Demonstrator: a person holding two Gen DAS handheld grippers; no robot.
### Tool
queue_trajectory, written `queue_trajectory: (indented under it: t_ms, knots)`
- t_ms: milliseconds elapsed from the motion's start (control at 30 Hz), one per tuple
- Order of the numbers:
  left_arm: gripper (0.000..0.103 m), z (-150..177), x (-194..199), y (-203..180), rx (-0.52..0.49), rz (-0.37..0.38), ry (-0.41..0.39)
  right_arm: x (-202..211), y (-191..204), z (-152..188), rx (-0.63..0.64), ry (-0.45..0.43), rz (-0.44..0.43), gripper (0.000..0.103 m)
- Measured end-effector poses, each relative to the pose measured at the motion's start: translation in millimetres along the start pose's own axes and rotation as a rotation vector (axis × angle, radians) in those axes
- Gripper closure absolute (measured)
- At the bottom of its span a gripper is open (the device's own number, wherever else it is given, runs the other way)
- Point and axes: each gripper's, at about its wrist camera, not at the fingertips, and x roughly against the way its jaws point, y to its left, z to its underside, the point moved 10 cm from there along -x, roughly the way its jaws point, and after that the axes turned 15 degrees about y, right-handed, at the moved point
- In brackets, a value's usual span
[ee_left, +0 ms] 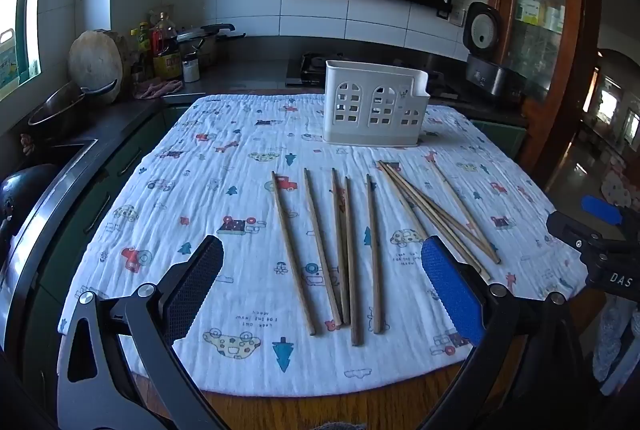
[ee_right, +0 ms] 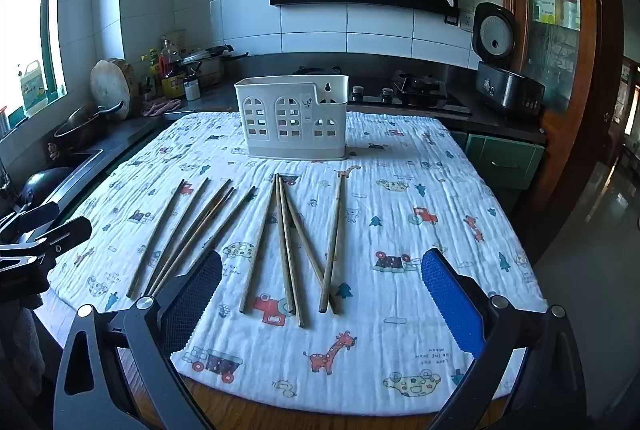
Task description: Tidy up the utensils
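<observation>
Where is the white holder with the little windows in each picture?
Left wrist view: the white holder stands at the far edge of the printed cloth, just right of centre, beyond the chopsticks.
Right wrist view: the holder sits just left of centre, again at the cloth's far edge.
Shared landmark: the rice cooker on the counter, right of the holder in both.

left gripper [ee_left: 322,284]: black frame, silver screws | fingers [ee_left: 452,290]: blue and black textured pads | right gripper [ee_right: 322,288]: alike
</observation>
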Motion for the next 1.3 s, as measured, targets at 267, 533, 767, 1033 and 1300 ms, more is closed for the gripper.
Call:
queue_trajectory:
  t_ms: [267,533,767,1033,1300]
  knots:
    - [0.005,0.6,0.9,-2.5,0.001,0.002,-0.004,1.3,0.5,-0.4,0.000,-0.009,-0.002,0.006]
    - [0.005,-1.7,2.3,-1.4,0.000,-0.003,-0.010,2.9,0.9,-1.8,-0.002,-0.010,-0.005,0.006]
    - [0.005,-3.8,8.6,-3.0,-0.007,-0.008,-0.031,3.9,1.5,-1.0,-0.004,-0.024,-0.005,0.006]
    - [0.005,-8.5,16.9,-3.7,-0.006,-0.016,-0.061,11.4,0.2,-3.8,-0.014,-0.040,-0.001,0.006]
    - [0.005,-10.7,20.3,-4.2,-0.006,-0.014,-0.076,12.1,0.6,-4.1,-0.012,-0.040,-0.003,0.006]
